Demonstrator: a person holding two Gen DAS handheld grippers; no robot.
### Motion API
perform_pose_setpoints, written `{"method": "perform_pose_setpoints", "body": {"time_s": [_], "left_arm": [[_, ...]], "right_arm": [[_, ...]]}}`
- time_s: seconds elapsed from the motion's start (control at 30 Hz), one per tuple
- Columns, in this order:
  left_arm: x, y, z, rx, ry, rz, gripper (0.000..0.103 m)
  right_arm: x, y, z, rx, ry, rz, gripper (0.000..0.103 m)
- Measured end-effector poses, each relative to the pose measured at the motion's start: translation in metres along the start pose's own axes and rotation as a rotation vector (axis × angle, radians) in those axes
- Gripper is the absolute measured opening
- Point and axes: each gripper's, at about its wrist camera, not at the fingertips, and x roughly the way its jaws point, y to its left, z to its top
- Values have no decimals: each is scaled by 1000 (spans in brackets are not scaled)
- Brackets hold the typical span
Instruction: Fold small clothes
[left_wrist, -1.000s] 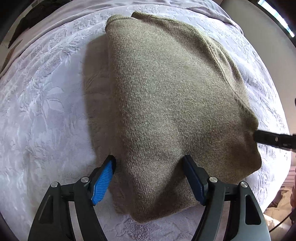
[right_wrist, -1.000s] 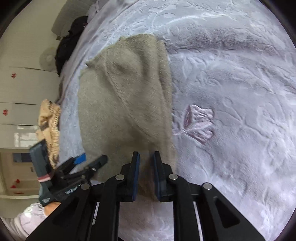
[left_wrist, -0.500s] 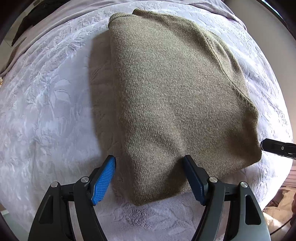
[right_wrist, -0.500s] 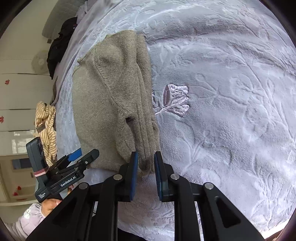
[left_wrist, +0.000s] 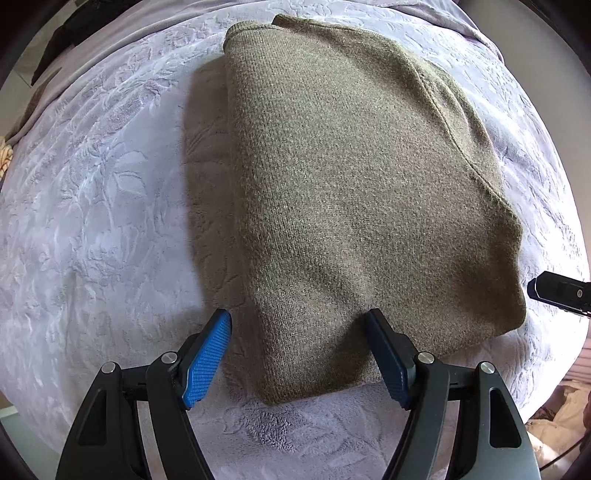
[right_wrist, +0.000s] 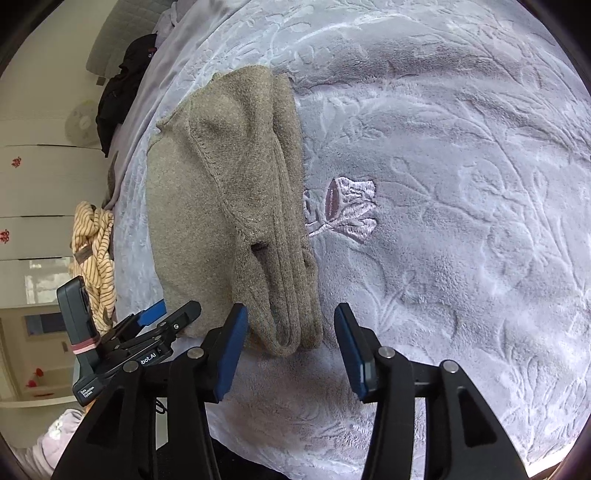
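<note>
An olive-brown knitted sweater (left_wrist: 351, 192) lies folded into a compact rectangle on a pale lilac embossed bedspread (left_wrist: 92, 221). My left gripper (left_wrist: 299, 325) is open, its fingers straddling the sweater's near corner just above it. In the right wrist view the sweater (right_wrist: 229, 206) shows its layered folded edge. My right gripper (right_wrist: 290, 321) is open, its fingers either side of the sweater's near end, holding nothing. The left gripper (right_wrist: 168, 314) shows at the lower left there, and the right gripper's tip (left_wrist: 554, 291) at the right edge of the left wrist view.
A striped yellow garment (right_wrist: 92, 251) hangs off the bed's left side. Dark clothing (right_wrist: 125, 85) lies near the headboard. An embroidered flower (right_wrist: 343, 206) marks the bedspread beside the sweater. The bed edge runs close behind both grippers.
My right gripper has opened and let go of the sweater's end, which now lies on the bed. Both grippers have drawn back slightly; the left stayed open.
</note>
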Motion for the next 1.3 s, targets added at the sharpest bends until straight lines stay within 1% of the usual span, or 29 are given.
{"method": "perform_pose_setpoints", "body": {"time_s": [0.07,0.13,0.2,0.23,0.27,0.33,0.43,0.5,0.6,0.7,0.77,0.8,0.9,0.97,1.07,1.13,1.2,1.3], "left_arm": [[-1,-1,0,1,1,-1,75],[-2,1,0,-5,5,-7,75],[-5,3,0,-11,1,-15,76],[-7,5,1,-12,-2,-16,83],[-7,7,3,-13,-3,-16,103],[-10,12,5,-16,-10,-14,103],[-9,19,9,-22,4,-23,103],[-7,27,14,-52,24,-45,103],[-6,42,23,-111,33,-72,103],[0,57,33,-146,40,-72,103],[7,64,37,-168,68,-116,103],[10,68,40,-176,79,-166,103],[6,69,49,-156,54,-287,103],[5,66,55,-119,43,-340,103],[9,63,65,-75,41,-388,103],[16,62,74,-66,46,-410,103],[22,64,79,-71,48,-434,103],[30,64,84,-85,42,-457,103]], "right_arm": [[0,0,3,-3,3,0,54],[1,1,4,-6,4,-2,58],[2,2,6,-12,5,-4,58],[2,2,7,-13,6,-5,58],[3,2,8,-15,7,-7,62],[5,3,11,-20,10,-8,68],[8,6,15,-29,12,-6,69],[11,8,18,-37,15,-7,69],[13,12,23,-53,16,-4,69],[14,14,31,-73,13,0,69],[13,15,40,-84,7,3,70],[13,15,46,-91,3,7,70],[12,14,62,-107,-9,37,70],[14,14,74,-126,-13,56,70],[20,12,95,-147,-14,82,70],[25,9,108,-154,-10,100,70],[31,6,118,-159,-3,112,70],[41,1,129,-172,15,151,70]]}}
